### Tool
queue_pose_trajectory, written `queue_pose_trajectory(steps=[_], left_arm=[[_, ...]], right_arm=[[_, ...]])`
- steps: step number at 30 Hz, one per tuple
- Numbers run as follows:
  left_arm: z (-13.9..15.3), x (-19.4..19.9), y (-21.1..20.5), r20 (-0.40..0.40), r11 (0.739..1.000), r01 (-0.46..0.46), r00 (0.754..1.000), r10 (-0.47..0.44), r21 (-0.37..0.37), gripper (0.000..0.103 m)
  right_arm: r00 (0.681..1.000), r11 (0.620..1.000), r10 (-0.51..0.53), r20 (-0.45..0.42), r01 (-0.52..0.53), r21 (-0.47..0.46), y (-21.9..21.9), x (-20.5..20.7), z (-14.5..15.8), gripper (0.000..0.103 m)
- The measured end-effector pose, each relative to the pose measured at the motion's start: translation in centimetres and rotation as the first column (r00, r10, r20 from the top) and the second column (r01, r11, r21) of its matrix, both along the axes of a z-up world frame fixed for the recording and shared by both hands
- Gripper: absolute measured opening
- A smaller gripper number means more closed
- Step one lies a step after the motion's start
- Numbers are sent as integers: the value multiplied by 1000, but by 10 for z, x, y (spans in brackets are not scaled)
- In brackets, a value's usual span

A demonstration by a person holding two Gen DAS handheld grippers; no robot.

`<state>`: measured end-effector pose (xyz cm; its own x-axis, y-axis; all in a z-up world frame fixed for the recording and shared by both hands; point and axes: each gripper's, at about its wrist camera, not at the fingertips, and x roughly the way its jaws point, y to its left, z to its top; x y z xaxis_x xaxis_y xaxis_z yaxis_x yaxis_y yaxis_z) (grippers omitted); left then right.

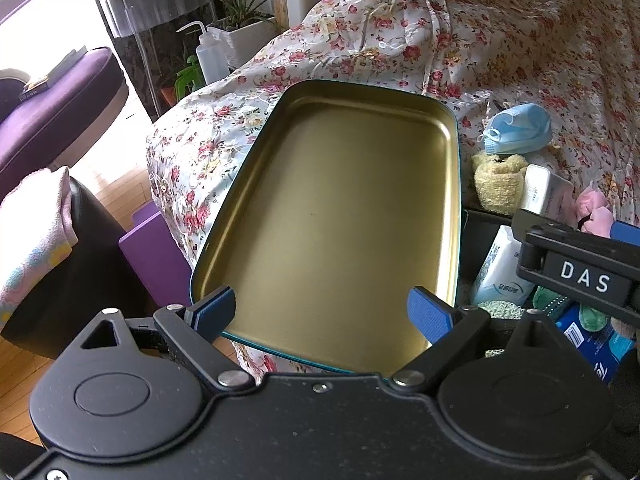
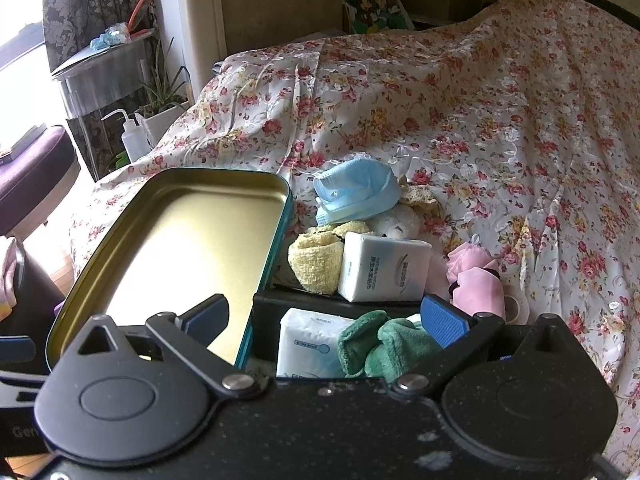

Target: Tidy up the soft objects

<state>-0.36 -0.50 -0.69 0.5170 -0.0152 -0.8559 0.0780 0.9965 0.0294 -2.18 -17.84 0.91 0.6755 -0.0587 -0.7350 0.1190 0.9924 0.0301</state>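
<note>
An empty gold tin tray with a teal rim lies on the floral bedspread; it also shows in the right wrist view. My left gripper is open over its near edge. My right gripper is open above a black bin holding a white tissue pack and a green plush cloth. Beyond the bin lie a blue face mask, a yellow towel roll, a white tissue pack, a white plush toy and a pink cloth.
The floral bedspread covers the bed to the right and back. Left of the bed stand a purple box, a squeeze bottle, a potted plant and a purple seat. A black chair with a pink towel is near left.
</note>
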Motion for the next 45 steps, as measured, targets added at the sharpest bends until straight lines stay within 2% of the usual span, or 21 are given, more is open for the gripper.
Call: queue_pose_trajectory(steps=[45], left_arm=[[-1,-1,-2,-18,1000,2,1000,-2,-9,91]], right_arm=[[1000,1000,-3,-18,3,2,-1,0,-2,103]])
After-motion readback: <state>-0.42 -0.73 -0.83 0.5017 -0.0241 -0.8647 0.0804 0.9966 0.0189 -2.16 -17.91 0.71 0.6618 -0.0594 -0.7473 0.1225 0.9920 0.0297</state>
